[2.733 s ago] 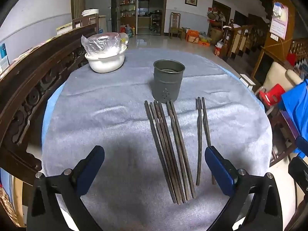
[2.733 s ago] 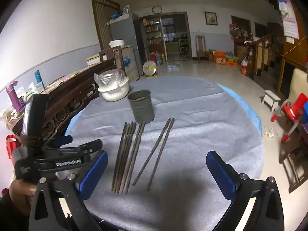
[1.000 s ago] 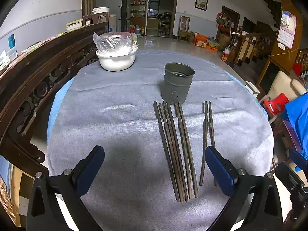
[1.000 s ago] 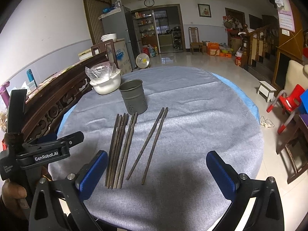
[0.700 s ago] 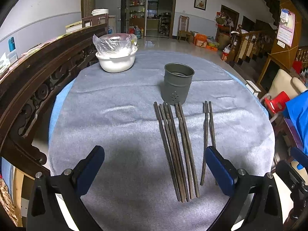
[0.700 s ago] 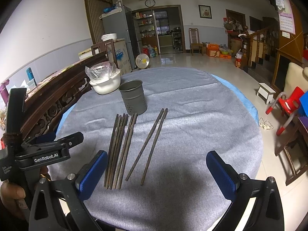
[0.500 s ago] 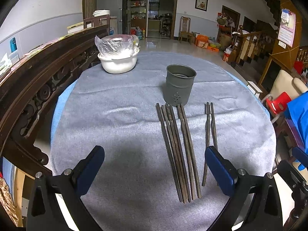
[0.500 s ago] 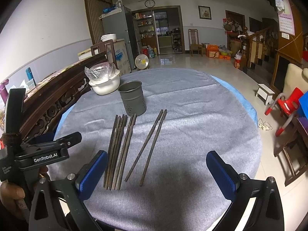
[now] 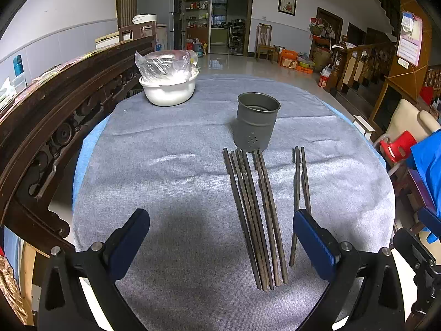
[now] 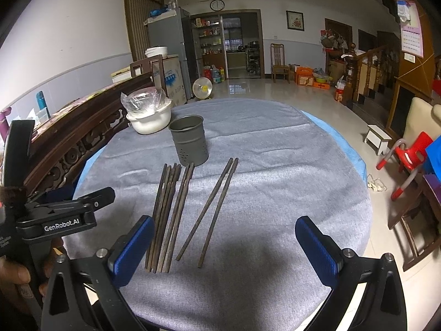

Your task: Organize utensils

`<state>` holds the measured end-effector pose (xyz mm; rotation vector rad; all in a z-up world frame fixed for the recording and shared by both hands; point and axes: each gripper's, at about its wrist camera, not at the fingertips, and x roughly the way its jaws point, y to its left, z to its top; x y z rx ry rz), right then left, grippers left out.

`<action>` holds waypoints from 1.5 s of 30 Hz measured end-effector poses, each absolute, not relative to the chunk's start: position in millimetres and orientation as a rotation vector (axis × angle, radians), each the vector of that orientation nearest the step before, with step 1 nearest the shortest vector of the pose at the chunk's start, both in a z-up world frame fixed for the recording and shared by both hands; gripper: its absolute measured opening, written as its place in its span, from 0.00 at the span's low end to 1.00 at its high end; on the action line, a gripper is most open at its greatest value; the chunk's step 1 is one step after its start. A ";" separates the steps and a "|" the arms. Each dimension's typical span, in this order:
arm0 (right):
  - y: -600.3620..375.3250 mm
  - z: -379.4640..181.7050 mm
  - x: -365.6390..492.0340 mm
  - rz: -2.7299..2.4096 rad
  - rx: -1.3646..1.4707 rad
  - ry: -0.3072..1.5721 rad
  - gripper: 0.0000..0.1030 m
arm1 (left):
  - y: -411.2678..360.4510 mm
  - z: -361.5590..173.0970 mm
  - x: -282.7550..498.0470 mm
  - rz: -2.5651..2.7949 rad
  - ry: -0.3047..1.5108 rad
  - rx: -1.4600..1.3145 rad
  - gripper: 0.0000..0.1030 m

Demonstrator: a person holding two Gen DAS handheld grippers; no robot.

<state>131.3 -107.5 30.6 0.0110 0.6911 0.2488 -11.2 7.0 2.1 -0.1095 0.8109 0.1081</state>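
Observation:
A grey metal utensil cup with drain holes stands upright and holds nothing I can see. In front of it several dark chopsticks lie side by side on the grey cloth. A separate pair of chopsticks lies to their right. My left gripper is open, above the near cloth, with nothing between its blue pads. My right gripper is open too, hovering over the near ends of the chopsticks. In the right wrist view the left gripper's body shows at the far left, held by a hand.
A white bowl under a plastic bag sits at the back left of the round table. A carved dark wooden rail runs close along the table's left side. Chairs and a red stool stand to the right.
Both views have shifted a little, so the cup and chopsticks sit slightly further right in the left wrist view. Nothing on the table has moved, and both grippers stay open.

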 end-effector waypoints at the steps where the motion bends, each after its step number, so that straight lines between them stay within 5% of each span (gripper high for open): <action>1: -107.4 30.4 131.5 0.248 0.010 0.691 1.00 | 7.0 2.1 -11.2 0.107 0.811 -0.111 1.00; 24: -110.8 25.5 135.6 0.242 0.028 0.714 1.00 | 12.8 -6.3 -9.9 0.124 0.835 -0.123 1.00; 42: -126.5 -35.4 238.4 0.322 0.223 1.025 1.00 | 39.5 -51.7 15.1 0.160 0.992 -0.180 1.00; 44: -122.7 -43.8 257.8 0.335 0.242 1.077 0.93 | 41.8 -54.9 18.5 0.166 1.001 -0.184 1.00; 45: -122.3 -47.5 266.8 0.348 0.259 1.098 0.80 | 43.7 -56.5 20.7 0.165 1.007 -0.191 1.00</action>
